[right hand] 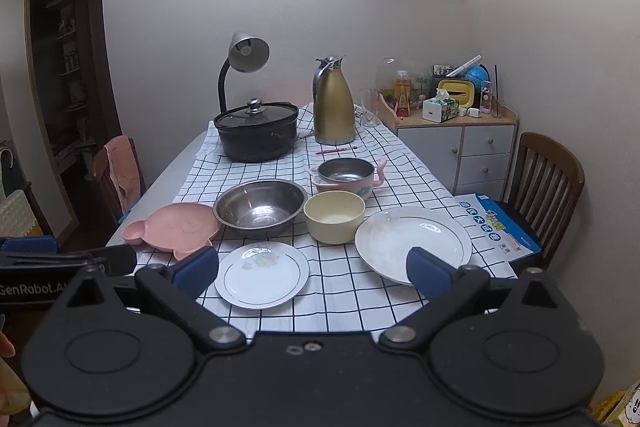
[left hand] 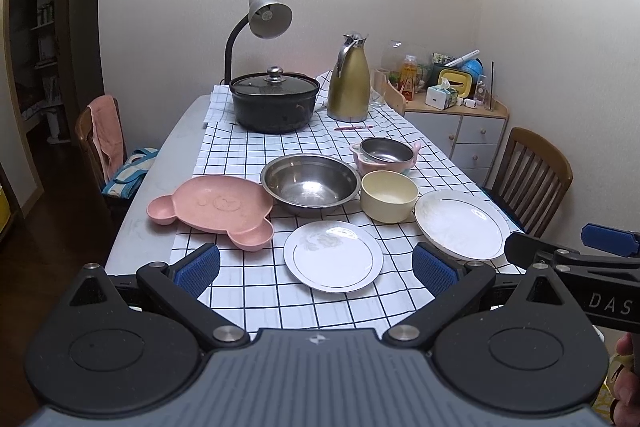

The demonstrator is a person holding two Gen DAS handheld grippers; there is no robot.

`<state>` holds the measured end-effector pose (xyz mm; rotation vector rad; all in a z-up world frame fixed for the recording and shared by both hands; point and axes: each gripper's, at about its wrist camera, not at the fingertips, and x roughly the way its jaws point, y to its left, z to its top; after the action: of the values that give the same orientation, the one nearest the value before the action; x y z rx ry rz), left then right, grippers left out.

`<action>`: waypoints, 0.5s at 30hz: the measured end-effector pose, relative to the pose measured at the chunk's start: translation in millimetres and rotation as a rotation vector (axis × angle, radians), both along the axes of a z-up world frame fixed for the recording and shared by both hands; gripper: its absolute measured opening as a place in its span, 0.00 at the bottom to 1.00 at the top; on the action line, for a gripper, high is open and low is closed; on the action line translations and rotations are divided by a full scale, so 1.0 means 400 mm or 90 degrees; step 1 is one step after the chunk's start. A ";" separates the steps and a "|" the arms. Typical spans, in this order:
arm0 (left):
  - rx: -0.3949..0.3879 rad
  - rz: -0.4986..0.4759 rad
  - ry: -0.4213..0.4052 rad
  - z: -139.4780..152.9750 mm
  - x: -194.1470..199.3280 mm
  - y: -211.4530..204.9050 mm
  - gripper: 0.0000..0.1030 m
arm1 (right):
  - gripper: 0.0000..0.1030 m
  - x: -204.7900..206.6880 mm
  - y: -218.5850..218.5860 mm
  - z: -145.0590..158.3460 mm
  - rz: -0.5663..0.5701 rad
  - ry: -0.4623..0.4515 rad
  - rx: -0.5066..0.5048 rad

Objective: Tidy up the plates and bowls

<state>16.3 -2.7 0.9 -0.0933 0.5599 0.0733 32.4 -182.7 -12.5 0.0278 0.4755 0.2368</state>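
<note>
Task status: start of sequence; judging from the layout, no item has been stacked and nothing is held. The left gripper (left hand: 316, 267) hovers above the near edge of the bench (left hand: 160, 163) with its jaws set wide apart and empty; the right gripper (right hand: 312, 273) hovers likewise, jaws wide apart and empty. Layout, read left to right in the left wrist view with the clock face centred on the steel bowl: the pink bear-shaped plate (left hand: 212, 207) lies at 9 o'clock, its rim close beside or just touching the bowl; the large steel bowl (left hand: 310, 183) sits at centre; the small white plate (left hand: 333, 255) lies at 6 o'clock, nearest the left gripper; the cream bowl (left hand: 389, 197) stands at 3 o'clock, just beside the steel bowl; the small steel bowl nested in a pink handled cup-bowl (left hand: 386, 153) stands at 1 o'clock; the large white plate (left hand: 460, 225) lies at 4 o'clock, near the right edge of the checked cloth (left hand: 260, 291). A lidded black pot (left hand: 274, 101) and a gold jug (left hand: 348, 79) stand at 12 o'clock, well apart from the tableware. Recommended next move: lower one gripper to a flat plate, most probably the small white plate, approaching low so that one finger passes under the rim; grip at the rim only. Plates should then be stacked by size, and bowls nested.
</note>
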 end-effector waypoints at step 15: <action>-0.006 -0.002 0.027 -0.021 0.047 -0.056 1.00 | 0.98 0.051 -0.065 -0.017 0.009 0.019 0.006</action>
<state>35.2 -25.2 -7.5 -0.1001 0.6023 0.0705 52.8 -208.7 -19.1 0.0379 0.5051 0.2521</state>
